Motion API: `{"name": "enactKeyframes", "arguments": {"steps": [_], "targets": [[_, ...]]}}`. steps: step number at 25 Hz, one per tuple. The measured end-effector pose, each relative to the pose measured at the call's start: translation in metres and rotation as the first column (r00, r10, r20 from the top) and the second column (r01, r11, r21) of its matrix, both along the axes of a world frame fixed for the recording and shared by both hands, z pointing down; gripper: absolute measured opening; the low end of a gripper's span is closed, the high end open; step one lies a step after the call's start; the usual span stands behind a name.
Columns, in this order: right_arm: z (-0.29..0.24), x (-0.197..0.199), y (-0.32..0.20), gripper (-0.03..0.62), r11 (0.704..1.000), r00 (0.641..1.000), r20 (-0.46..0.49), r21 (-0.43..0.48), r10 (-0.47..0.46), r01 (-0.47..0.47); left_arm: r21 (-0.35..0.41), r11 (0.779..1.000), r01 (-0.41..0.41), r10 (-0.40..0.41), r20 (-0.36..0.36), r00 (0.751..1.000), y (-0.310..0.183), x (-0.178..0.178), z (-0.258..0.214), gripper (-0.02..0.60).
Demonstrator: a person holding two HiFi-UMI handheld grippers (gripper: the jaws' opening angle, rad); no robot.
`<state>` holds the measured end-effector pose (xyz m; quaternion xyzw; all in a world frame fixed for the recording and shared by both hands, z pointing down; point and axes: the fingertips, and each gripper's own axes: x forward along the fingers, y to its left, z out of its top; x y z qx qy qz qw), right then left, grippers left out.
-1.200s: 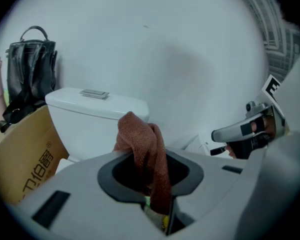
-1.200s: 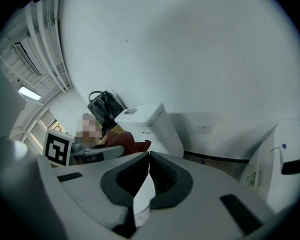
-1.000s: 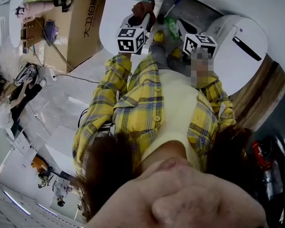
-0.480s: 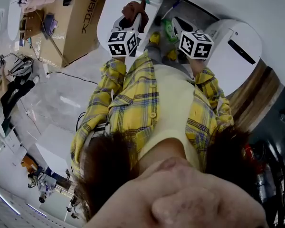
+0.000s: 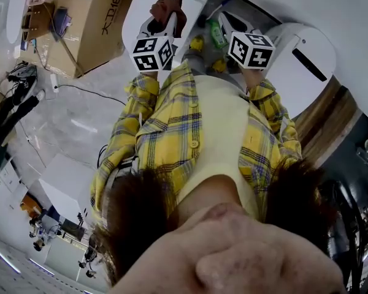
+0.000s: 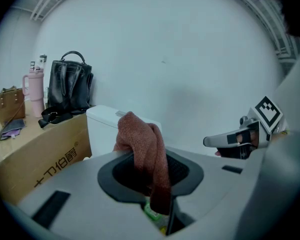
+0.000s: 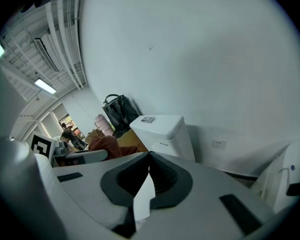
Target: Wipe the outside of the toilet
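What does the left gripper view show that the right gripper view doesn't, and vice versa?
Left gripper view only: the right gripper with its marker cube, and the print on the brown cardboard box. Right gripper view only: a white wall socket, lit ceiling strip lights, the left gripper's marker cube. Both: the white toilet tank, black handbag, pink tumbler, reddish-brown cloth held by the left gripper.

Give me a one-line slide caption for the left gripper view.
Left gripper shut on a reddish-brown cloth, with a white toilet tank and a cardboard box beyond it.
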<state>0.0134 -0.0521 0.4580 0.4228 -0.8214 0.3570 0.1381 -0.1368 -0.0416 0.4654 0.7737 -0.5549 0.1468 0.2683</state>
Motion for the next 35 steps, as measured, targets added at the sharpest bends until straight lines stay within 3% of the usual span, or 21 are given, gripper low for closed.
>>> {"name": "enactKeyframes", "arguments": {"steps": [15, 35], "targets": [[-0.012, -0.009, 0.0, 0.025, 0.999, 1.0, -0.015, 0.048, -0.01, 0.011, -0.019, 1.0, 0.006, -0.005, 0.008, 1.0, 0.009, -0.01, 0.003, 0.098], [-0.016, -0.003, 0.005, 0.025, 0.999, 1.0, 0.005, 0.04, 0.02, -0.021, -0.045, 0.999, -0.003, 0.004, 0.014, 1.0, 0.016, -0.008, 0.004, 0.098]]}}
